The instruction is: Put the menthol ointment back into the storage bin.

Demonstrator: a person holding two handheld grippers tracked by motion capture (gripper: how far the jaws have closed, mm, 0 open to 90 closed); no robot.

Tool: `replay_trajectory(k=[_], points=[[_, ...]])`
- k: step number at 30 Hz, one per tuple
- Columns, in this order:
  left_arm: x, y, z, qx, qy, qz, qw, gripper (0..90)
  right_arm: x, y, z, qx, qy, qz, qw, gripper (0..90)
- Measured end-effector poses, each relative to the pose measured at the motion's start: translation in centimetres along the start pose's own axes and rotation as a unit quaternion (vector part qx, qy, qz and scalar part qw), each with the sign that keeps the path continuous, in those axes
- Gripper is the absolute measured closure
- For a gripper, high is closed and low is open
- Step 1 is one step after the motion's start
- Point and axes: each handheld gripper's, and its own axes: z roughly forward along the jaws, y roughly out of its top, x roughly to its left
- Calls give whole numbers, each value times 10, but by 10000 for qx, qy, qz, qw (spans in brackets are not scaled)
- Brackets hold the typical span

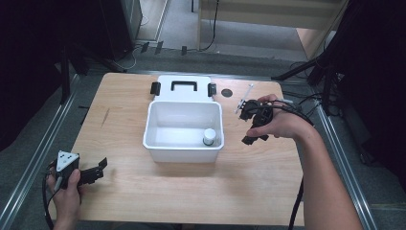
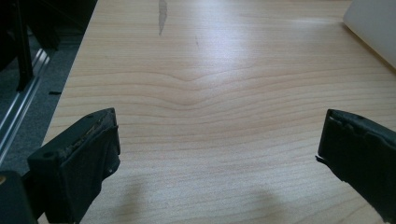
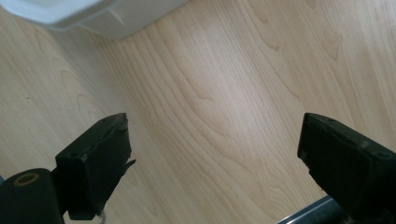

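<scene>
Centrally on the wooden table (image 1: 191, 191) sits a white box (image 1: 183, 152), open at the top, with its lid (image 1: 184, 87) lying flat behind it against the far edge; the lid carries a black handle (image 1: 184, 85) and a black latch at each side. Inside the box, in its near right corner, a small white jar (image 1: 209, 136) with a darker top stands upright. Beyond the lid's right end there is a dark round spot (image 1: 226, 92) on the table, and further right a thin white stick (image 1: 244, 98) lies slantwise near the far edge. The right hand (image 1: 282, 122) holds the right gripper (image 1: 253, 125) just right of the box, above the table; in the right gripper view its jaws stand wide apart with nothing between them, bare wood below and a corner of the box at the upper left. The left hand (image 1: 67, 191) holds the left gripper (image 1: 98, 170) at the near left corner of the table, well apart from the box, with the grey plate (image 1: 66, 159) on top. In the left gripper view its jaws are likewise spread wide and empty, pointing across bare wood, with the box's edge at the upper right and a grey streak (image 2: 162, 16) on the wood farther ahead. Metal rails (image 1: 38, 158) run along both sides of the table.
</scene>
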Motion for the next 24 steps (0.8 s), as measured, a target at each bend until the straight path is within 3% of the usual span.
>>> replay_trajectory(k=[10,16,24], points=[[0,0,0,1,2,8,10000,0,-5,-42,16,-300,-5,557,9980,133],[0,0,0,18,-18,34,10000,0,-2,-63,29,-507,-38,738,9960,132],[0,0,0,-1,-22,16,10000,0,3,-99,50,-1081,-318,1448,9830,131]])
